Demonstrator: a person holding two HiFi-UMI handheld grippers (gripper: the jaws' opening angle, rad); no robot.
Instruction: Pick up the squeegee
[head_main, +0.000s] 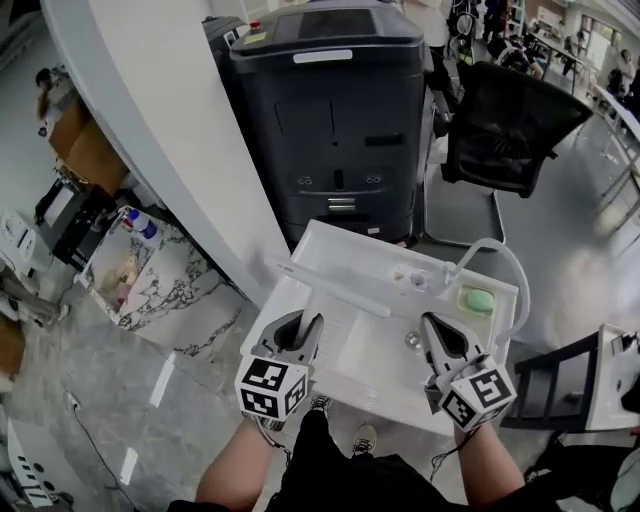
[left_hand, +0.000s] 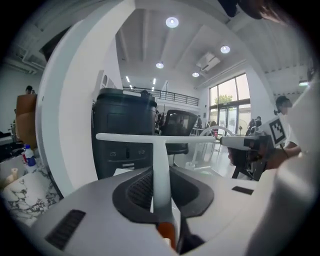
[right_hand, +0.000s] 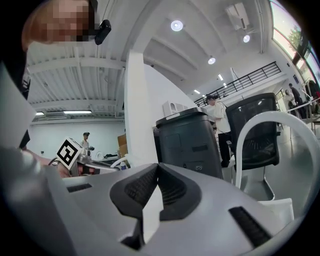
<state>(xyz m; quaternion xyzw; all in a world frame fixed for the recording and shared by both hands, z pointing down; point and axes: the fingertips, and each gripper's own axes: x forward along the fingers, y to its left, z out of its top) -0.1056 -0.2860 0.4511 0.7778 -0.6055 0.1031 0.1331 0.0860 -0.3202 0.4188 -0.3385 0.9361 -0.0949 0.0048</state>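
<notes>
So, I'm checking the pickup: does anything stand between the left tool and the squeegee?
Nothing visible does: the left tool is shut on the handle of the white T-shaped plastic squeegee.

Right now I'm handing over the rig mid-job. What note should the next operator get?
Left gripper: shut on the squeegee, clamped on its handle, with the blade crosswise ahead of the jaws.
Right gripper: shut, with nothing between the jaws, held beside the left one.
Things: the squeegee is in the air above the white sink. A green block sits at the sink's far right corner.
Done: the squeegee is picked up.
Left: nothing of the pick itself. Keep the grip firm.
</notes>
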